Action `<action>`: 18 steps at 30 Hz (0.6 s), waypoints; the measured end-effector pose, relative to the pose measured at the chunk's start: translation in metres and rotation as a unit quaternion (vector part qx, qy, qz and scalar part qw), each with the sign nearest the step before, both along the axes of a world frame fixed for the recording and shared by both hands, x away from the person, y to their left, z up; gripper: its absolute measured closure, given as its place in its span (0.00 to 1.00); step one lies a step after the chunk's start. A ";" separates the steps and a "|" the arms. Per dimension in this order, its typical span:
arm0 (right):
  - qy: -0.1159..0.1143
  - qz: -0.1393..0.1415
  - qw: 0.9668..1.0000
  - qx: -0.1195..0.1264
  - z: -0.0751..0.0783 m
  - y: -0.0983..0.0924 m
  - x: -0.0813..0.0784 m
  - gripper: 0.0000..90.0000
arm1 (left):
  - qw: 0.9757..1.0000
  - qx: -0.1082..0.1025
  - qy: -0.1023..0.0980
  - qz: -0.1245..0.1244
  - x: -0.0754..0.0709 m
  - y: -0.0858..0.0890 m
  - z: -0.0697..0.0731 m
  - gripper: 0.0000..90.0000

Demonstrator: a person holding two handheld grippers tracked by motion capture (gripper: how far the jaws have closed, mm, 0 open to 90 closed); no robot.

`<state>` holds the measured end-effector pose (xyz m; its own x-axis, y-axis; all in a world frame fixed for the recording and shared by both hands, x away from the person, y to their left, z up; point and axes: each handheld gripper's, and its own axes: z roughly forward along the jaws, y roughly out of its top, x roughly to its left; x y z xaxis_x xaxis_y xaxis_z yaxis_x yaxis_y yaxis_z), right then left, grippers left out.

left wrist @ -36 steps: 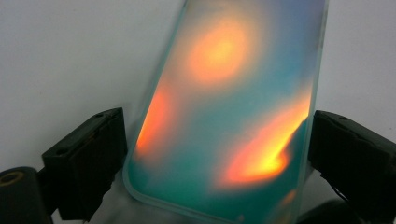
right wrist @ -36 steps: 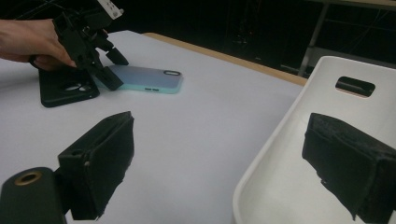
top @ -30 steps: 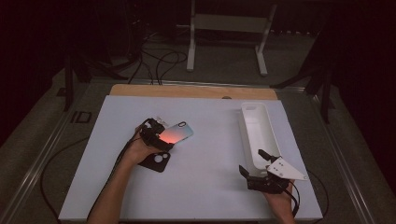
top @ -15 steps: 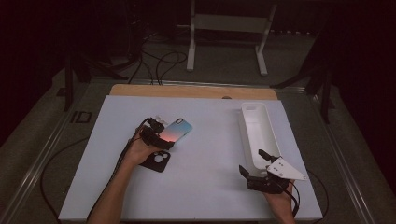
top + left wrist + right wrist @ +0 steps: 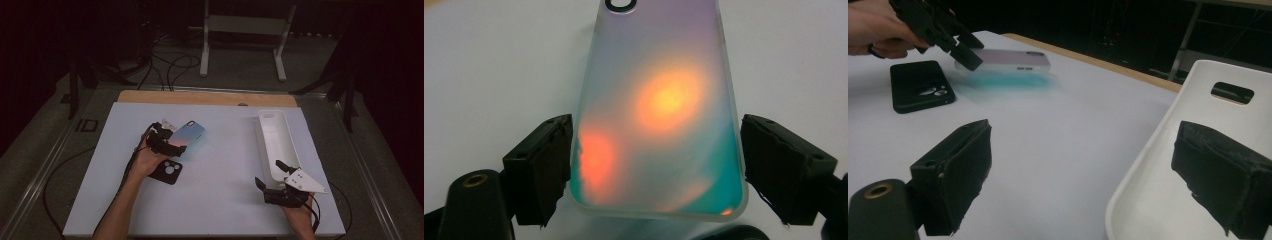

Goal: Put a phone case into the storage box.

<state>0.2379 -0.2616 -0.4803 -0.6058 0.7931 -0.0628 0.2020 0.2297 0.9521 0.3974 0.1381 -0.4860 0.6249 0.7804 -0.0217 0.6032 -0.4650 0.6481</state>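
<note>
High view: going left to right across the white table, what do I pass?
Black phone case lying flat → iridescent teal-and-orange phone case in the left tool → right tool with its jaws apart → long white plastic tray.

An iridescent phone case [image 5: 659,110] is shimmering orange, teal and violet between black gripper pads, beside a matte black phone case [image 5: 169,171], a plain white tray [image 5: 280,145] and a pale blue-white table [image 5: 225,165] edged in light wood.
</note>
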 end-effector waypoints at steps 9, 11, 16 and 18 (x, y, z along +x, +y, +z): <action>0.008 0.004 1.000 0.001 0.003 0.003 0.004 0.10 | 0.999 -0.030 -0.039 -0.018 -0.020 0.001 0.021 0.19; 0.011 0.002 1.000 0.002 0.006 0.003 0.006 0.10 | 0.998 -0.036 -0.050 -0.020 -0.026 0.001 0.025 0.19; 0.013 0.026 1.000 0.013 0.023 0.012 0.016 0.10 | 0.995 -0.049 -0.080 -0.024 -0.043 0.003 0.036 0.19; 0.016 0.031 0.999 0.014 0.025 0.015 0.018 0.10 | 0.994 -0.058 -0.092 -0.024 -0.051 0.002 0.039 0.19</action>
